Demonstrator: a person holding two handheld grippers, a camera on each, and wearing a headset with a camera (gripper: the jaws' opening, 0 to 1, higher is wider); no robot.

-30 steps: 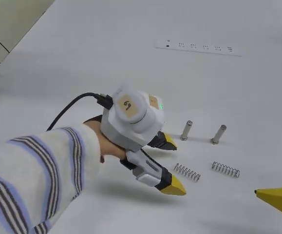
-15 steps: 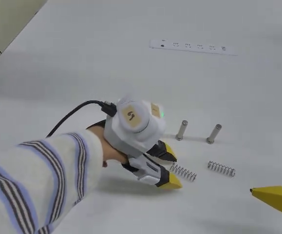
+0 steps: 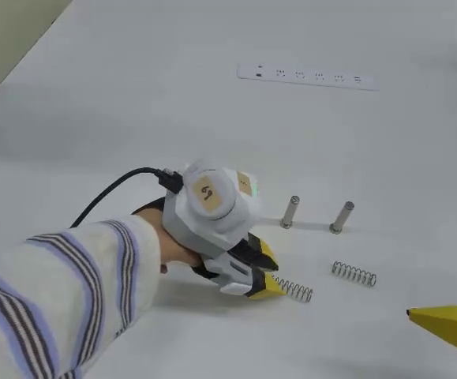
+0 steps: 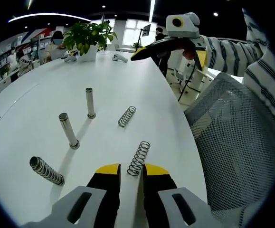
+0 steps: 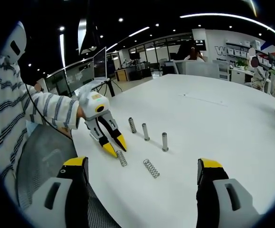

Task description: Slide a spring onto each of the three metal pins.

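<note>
On the white table stand two bare metal pins (image 3: 290,212) (image 3: 342,217). Two springs lie in front of them, a near spring (image 3: 293,290) and a far spring (image 3: 353,274). My left gripper (image 3: 266,272) is low over the table, its jaws narrowed, not closed. In the left gripper view the near spring's (image 4: 138,159) end lies in the gap between the tips of the left gripper (image 4: 132,169). A third pin (image 4: 46,170) wears a spring. My right gripper (image 5: 142,165) is wide open, with nothing in it, back from the springs.
A white power strip (image 3: 307,76) lies at the far side of the table. A black cable (image 3: 110,193) trails from the left gripper. A mesh chair (image 4: 232,142) stands at the table's edge, and a potted plant (image 4: 87,38) at the far end.
The left gripper has dropped toward the near spring and its jaws have narrowed around the spring's end. The right gripper has stayed at the lower right.
</note>
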